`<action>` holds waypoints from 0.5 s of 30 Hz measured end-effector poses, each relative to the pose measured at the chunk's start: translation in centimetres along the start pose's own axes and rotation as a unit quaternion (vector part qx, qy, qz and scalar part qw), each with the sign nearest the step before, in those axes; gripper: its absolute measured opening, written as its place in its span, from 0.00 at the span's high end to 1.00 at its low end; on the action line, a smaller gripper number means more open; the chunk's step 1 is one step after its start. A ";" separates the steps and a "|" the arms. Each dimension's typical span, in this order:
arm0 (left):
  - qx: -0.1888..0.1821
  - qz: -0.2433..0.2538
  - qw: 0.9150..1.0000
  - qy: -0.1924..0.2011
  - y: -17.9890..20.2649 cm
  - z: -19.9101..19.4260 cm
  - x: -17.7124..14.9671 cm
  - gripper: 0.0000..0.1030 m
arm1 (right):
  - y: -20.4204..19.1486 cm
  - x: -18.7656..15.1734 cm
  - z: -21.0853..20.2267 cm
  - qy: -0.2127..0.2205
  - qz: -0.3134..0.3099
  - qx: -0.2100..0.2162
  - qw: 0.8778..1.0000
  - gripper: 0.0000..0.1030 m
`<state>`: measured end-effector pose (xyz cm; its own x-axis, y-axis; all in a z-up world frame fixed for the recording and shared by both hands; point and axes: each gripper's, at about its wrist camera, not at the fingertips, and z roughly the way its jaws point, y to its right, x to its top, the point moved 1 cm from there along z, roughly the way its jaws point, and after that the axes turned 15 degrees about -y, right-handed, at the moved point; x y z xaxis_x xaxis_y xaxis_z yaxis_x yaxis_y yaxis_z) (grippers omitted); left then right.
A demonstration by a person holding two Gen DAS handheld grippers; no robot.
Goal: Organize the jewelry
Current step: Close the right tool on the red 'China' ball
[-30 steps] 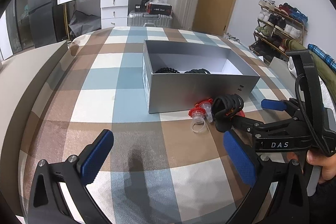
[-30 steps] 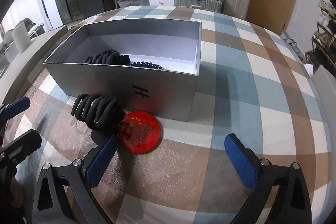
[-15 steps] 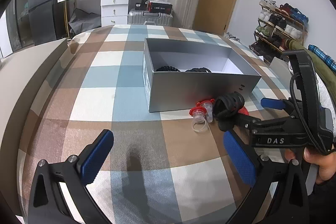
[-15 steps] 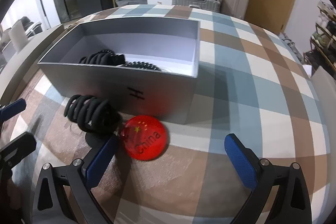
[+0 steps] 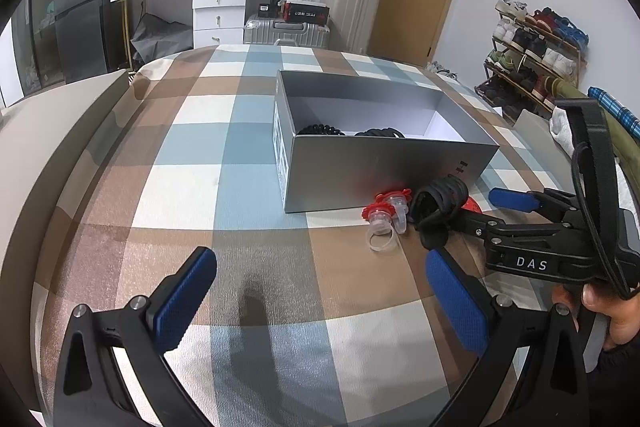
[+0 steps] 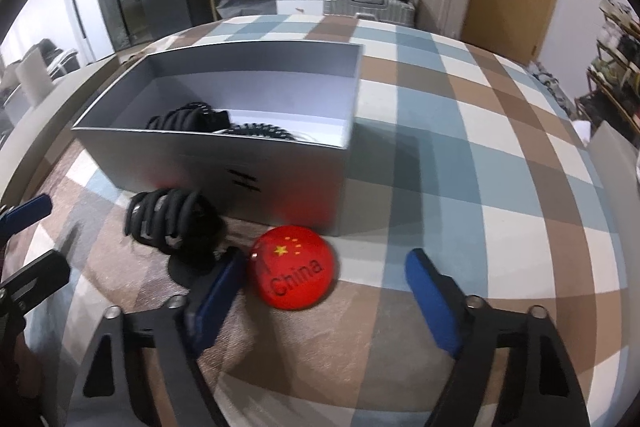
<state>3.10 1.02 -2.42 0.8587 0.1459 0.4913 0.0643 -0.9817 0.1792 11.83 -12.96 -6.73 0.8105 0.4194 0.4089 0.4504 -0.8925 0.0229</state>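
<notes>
The left gripper point(image 5: 320, 301) hangs spread and empty over the near plaid cloth, unmoved over the last second. Right of it lie the red-and-clear pieces point(image 5: 386, 213), then the black claw clip point(image 6: 172, 219) against the near wall of the silver box point(image 6: 280, 163). The right gripper point(image 6: 326, 291), released and holding nothing, has slid in so the red China badge point(image 6: 295, 273) sits between its fingers, the left pad touching it: likely the next pick for the box.
</notes>
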 end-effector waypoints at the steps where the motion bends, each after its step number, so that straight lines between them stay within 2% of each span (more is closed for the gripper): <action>1: 0.000 0.000 1.000 0.000 0.0 0.0 0.0 0.01 | -0.2 -0.1 -0.1 0.001 -0.005 0.001 1.000 0.31; 3: 0.000 -0.001 1.000 0.000 0.0 0.0 0.0 0.01 | -0.5 -0.1 -0.2 0.004 -0.013 0.005 1.000 0.40; 5: 0.000 0.000 1.000 0.000 0.0 0.0 0.0 0.01 | -0.6 -0.1 -0.3 0.007 -0.018 0.008 1.000 0.59; 15: -0.001 -0.001 1.000 -0.002 0.0 0.1 0.1 0.01 | -0.7 -0.8 -1.1 0.022 -0.027 0.030 0.999 0.59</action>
<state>3.23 0.98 -2.41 0.8609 0.1471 0.4871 0.0650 -0.9813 0.1814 10.41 -12.85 -6.10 0.7672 0.4587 0.4483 0.5168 -0.8560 -0.0087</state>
